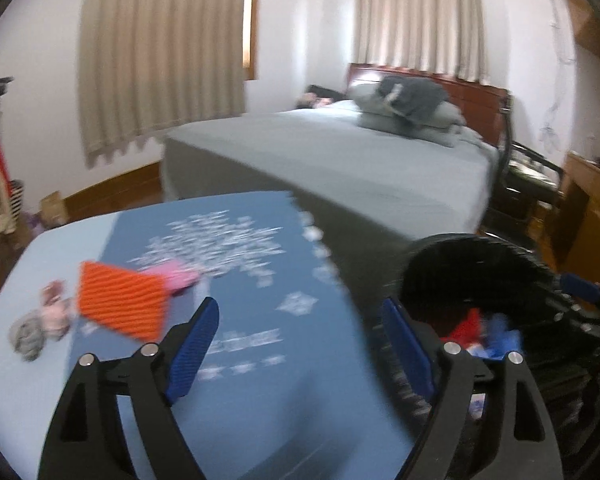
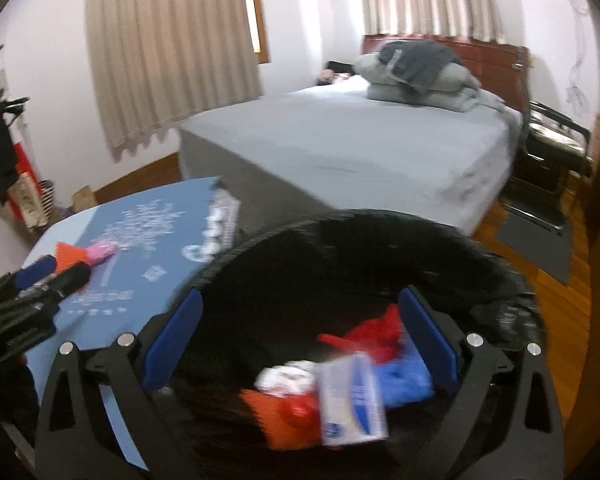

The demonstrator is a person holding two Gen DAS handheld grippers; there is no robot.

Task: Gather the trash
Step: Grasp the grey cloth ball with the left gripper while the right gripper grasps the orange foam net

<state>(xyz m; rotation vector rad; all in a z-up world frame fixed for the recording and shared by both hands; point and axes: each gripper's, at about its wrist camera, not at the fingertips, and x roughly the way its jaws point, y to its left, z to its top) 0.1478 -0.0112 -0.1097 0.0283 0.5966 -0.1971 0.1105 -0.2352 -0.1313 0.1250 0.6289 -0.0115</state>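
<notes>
My right gripper (image 2: 300, 340) hangs with jaws apart over the black bin (image 2: 380, 248). My left gripper (image 1: 296, 340), also spread, should swing toward ten o'clock, settle over the orange wrapper (image 1: 120, 300) on the blue table (image 1: 260, 400), then close gently.

On the worktop (image 1: 40, 380), left of the one black bin (image 1: 460, 264), lie four pieces of trash: one orange pad (image 1: 120, 304), one pink piece (image 1: 176, 276), one pinkish crumpled wrapper (image 1: 54, 308) and one grey crumpled ball (image 1: 28, 334). Inside the bin about five pieces show: one white-blue packet (image 2: 352, 396), one blue piece (image 2: 404, 380), one white piece (image 2: 284, 376), and two red or orange ones, blurred. Two grippers are there.
</notes>
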